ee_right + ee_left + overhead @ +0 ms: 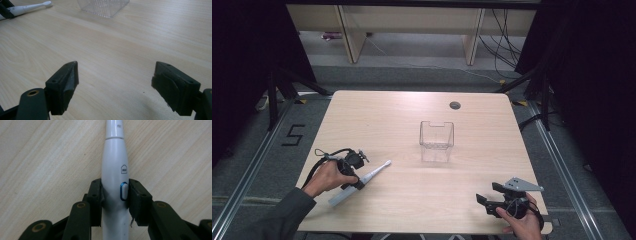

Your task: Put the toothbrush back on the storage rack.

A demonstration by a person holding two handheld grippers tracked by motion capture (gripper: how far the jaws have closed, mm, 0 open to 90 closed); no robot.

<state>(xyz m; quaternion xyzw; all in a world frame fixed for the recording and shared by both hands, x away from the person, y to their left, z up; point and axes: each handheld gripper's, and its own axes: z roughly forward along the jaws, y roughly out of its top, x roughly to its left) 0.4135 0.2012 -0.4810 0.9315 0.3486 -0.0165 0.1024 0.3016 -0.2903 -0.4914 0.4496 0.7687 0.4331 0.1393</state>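
A white electric toothbrush (374, 172) lies flat on the wooden table (412, 110) at the front left, brush head pointing toward the centre. My left gripper (355, 181) is shut on its handle. In the left gripper view both pads press the sides of the toothbrush (115, 165) at its blue-ringed button, with the left gripper (115, 192) low over the table. My right gripper (489, 193) rests near the front right edge, held by a hand. Its jaws stand wide apart over bare wood in the right gripper view (115, 82), where the toothbrush (30, 7) appears at the far left.
A clear plastic box (436, 140) stands upright near the table's middle, its ribbed base also seen in the right gripper view (103, 6). A round cable hole (455, 105) sits at the back. Beyond the table are shelf legs and floor cables.
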